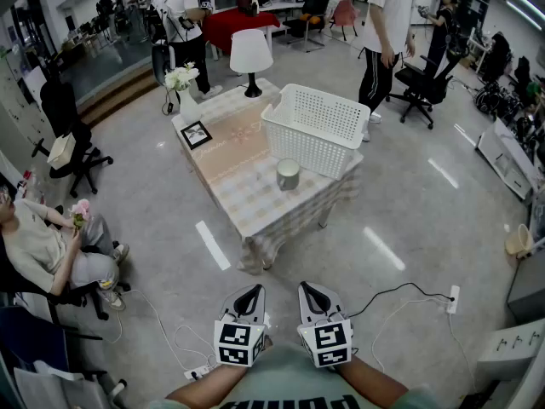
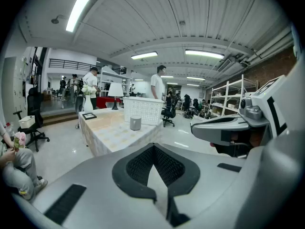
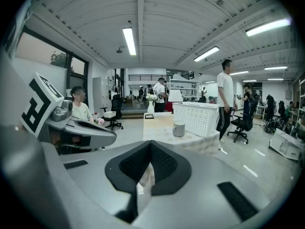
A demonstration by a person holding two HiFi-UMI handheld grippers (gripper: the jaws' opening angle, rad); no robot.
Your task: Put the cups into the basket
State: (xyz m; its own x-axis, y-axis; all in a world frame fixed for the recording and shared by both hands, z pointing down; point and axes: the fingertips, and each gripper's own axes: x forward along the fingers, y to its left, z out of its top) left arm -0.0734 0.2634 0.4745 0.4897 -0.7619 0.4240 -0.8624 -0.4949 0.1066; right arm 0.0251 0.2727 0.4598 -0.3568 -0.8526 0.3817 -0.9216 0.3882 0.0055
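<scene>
Left gripper [image 1: 252,290] and right gripper [image 1: 308,288] were held side by side, low and close to our body, well apart from the table [image 1: 247,196]; each gripper view showed its jaws brought together at the tips, the ribbed black pads meeting in a narrow V with nothing between them; we therefore recorded both grippers as closed and empty.

We judged the task as not yet begun; one cup [image 1: 289,175] stood upright on the table, just beside the near wall of the basket [image 1: 317,126] and outside it; as far as the head view showed, the basket held nothing; we could make out no other cup. What was left, in our judgement: approach the table, open a gripper, take the cup and set it inside the basket.

Materials and shapes, as observed:
- cup: plain grey cylinder, matt, no handle visible from any view;
- basket: white rectangular plastic, walls perforated in a fine grid, rim flared with raised handle ends; it sat at the far right corner of the table;
- table: covered with a pale chequered cloth hanging over the edges;
- other items at the far end: a white-shaded lamp [image 1: 251,54], a vase [image 1: 185,100] of white flowers, a dark picture frame [image 1: 196,134];
- floor [image 1: 400,228]: smooth, glossy grey.
</scene>
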